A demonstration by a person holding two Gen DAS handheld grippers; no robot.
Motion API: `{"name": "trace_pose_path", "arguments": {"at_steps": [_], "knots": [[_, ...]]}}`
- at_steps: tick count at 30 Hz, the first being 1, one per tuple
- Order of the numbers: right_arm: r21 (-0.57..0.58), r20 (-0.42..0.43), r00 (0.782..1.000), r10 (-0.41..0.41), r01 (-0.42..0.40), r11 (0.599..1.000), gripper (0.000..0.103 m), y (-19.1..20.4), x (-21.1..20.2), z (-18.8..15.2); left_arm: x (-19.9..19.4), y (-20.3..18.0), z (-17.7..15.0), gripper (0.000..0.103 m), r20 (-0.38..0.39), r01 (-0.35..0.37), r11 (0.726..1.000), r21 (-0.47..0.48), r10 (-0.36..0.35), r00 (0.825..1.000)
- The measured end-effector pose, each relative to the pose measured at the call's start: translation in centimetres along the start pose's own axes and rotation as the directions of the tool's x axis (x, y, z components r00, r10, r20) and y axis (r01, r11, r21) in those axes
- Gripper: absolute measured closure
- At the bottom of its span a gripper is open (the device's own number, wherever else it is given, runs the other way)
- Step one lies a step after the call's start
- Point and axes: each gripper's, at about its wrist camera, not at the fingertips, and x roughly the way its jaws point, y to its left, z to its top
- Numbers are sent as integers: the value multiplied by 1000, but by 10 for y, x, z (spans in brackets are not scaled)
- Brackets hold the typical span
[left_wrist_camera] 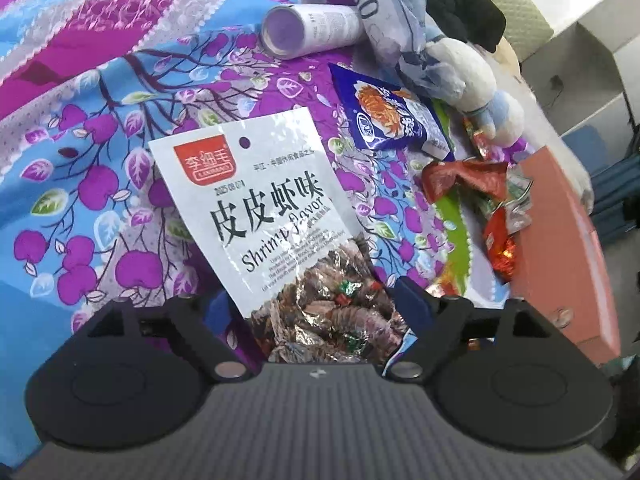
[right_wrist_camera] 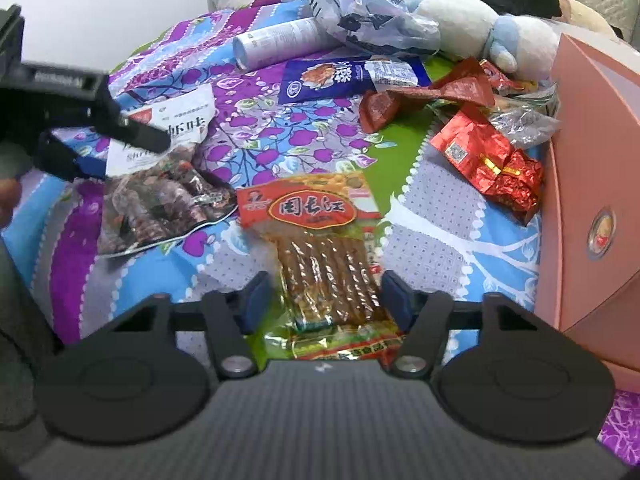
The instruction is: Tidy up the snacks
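A white shrimp-flavour snack bag (left_wrist_camera: 264,208) lies flat on the flowered bedspread (left_wrist_camera: 100,184). Its lower end sits between the fingers of my left gripper (left_wrist_camera: 312,304), whose jaws stand wide and do not press it. The right wrist view shows the same bag (right_wrist_camera: 160,192) under the left gripper (right_wrist_camera: 128,158). An orange pack of tofu sticks (right_wrist_camera: 320,240) lies lengthwise between the fingers of my right gripper (right_wrist_camera: 326,300). The left pad stands a little clear of the pack and the right pad is close against its edge.
A blue snack pack (right_wrist_camera: 332,80) and several red foil packs (right_wrist_camera: 480,148) lie farther back. A pink box (right_wrist_camera: 592,160) stands at the right. A white can (right_wrist_camera: 276,42), a crumpled plastic bag (right_wrist_camera: 360,4) and a plush toy (right_wrist_camera: 480,24) sit at the far end.
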Motion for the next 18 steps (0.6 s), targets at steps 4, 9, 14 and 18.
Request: {"name": "trace_pose_path", "arguments": {"at_steps": [4, 9, 14, 18], "knots": [[31, -1, 1000, -17, 17, 999, 55, -1, -3, 4, 5, -13, -1, 12, 26, -42, 999, 34, 41, 999], [108, 20, 1000, -23, 21, 994, 56, -4, -14, 5, 15, -32, 1, 10, 37, -103, 990, 92, 100, 994], [196, 29, 998, -49, 42, 980, 59, -11, -24, 1, 28, -44, 1, 8, 44, -171, 976, 135, 167, 985], [215, 28, 998, -64, 57, 975, 62, -11, -29, -4, 40, -49, 3, 2, 39, -208, 970, 129, 205, 978]]}}
